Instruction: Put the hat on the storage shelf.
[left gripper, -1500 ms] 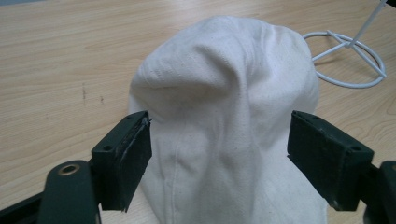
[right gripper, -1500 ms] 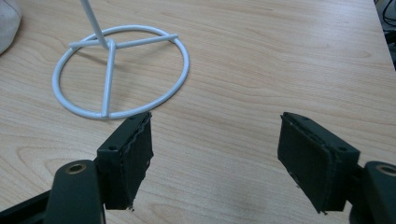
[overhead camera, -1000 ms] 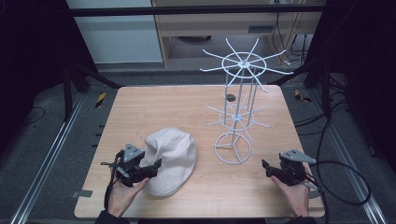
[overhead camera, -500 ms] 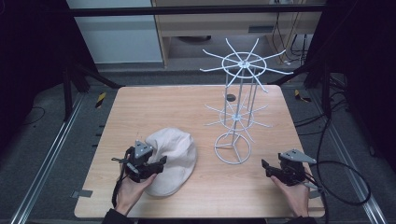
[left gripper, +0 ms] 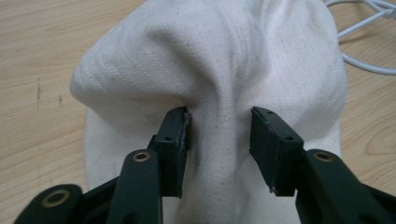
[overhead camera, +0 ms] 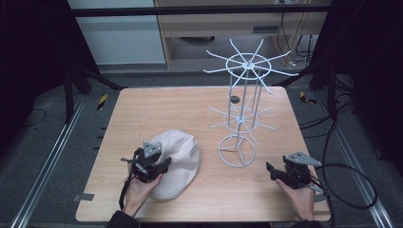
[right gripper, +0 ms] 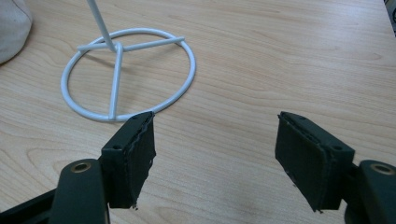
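Left gripper view, left gripper (left gripper: 219,135) closing (cloth bunched) on cap (left gripper: 224,60)

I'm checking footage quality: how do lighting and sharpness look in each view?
High view: soft and grainy, dark surroundings, table evenly lit. Left gripper view: cap weave crisp, jaw bases blurred. Right gripper view: wire stand sharp with faint shadows, no glare.
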The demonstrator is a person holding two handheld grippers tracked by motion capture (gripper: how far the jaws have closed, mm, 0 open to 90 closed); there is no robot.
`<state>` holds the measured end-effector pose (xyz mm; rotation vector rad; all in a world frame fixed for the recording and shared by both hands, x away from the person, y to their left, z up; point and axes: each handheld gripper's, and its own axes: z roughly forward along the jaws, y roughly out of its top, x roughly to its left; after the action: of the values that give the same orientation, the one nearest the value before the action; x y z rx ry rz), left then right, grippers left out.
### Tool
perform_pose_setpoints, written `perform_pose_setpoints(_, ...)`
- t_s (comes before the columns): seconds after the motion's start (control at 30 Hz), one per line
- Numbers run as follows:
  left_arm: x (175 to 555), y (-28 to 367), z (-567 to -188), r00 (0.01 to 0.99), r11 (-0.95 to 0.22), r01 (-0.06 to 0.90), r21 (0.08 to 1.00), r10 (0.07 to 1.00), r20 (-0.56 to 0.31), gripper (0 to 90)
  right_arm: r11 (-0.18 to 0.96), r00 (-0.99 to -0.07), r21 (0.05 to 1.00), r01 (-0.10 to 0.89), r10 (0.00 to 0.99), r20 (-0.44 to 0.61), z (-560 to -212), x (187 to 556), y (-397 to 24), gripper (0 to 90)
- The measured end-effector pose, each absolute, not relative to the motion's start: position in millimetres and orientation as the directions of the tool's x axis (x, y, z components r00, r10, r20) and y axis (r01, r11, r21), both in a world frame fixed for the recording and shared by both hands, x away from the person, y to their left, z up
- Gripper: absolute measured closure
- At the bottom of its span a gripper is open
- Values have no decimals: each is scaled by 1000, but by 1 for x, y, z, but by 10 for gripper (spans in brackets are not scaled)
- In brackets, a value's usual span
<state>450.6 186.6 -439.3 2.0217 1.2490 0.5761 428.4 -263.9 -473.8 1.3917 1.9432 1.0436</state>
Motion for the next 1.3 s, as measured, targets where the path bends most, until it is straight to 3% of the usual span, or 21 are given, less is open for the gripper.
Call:
perform_pose_setpoints(0.43,452,189,-440,433,-295,622,725,901,-5,860,170,-330,827,536,944,20,-474,428,-264,291)
perform_pose_setpoints(1.3,422,223,-386,479,-182,439,880,876,-58,877,169,-330,832,528,944,18,-473,427,-265,294)
